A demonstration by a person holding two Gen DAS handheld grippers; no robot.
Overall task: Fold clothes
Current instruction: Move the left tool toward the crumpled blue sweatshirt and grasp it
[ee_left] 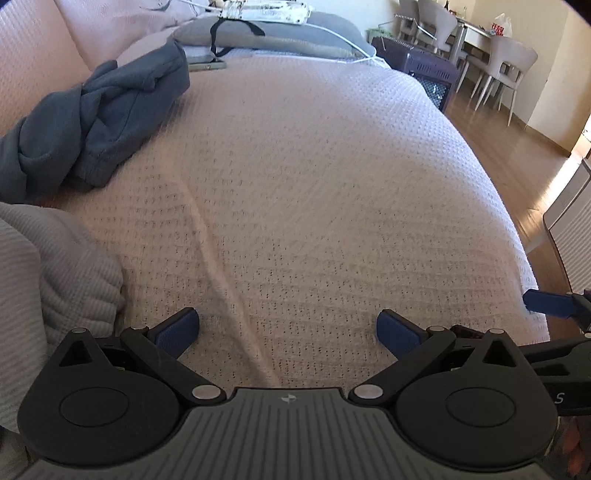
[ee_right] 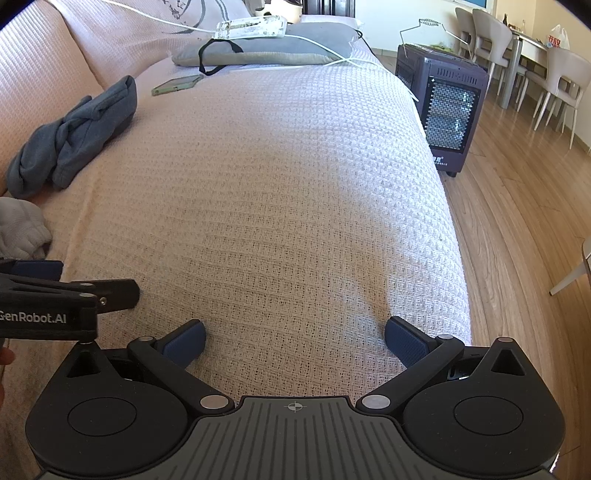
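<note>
The left gripper (ee_left: pixel 288 332) hangs wide open over the waffle-weave cover (ee_left: pixel 314 177), a crumpled grey garment (ee_left: pixel 92 125) lying far left.

A home living room opening onto a dining corner: I look out over a sofa (ee_right: pixel 280 192) draped in a pale waffle-weave cover, its backrest rising at left. At the far end lie a grey cushion (ee_right: pixel 280 46), a phone (ee_right: pixel 177 84) and a white power strip (ee_right: pixel 251 28) with its cord. A dark portable heater (ee_right: pixel 443 107) stands just beside the sofa on wood plank flooring (ee_right: pixel 517 221). Beyond it, grey upholstered chairs (ee_right: pixel 565 77) line a dining table (ee_right: pixel 532 40) bearing a plastic bag.
</note>
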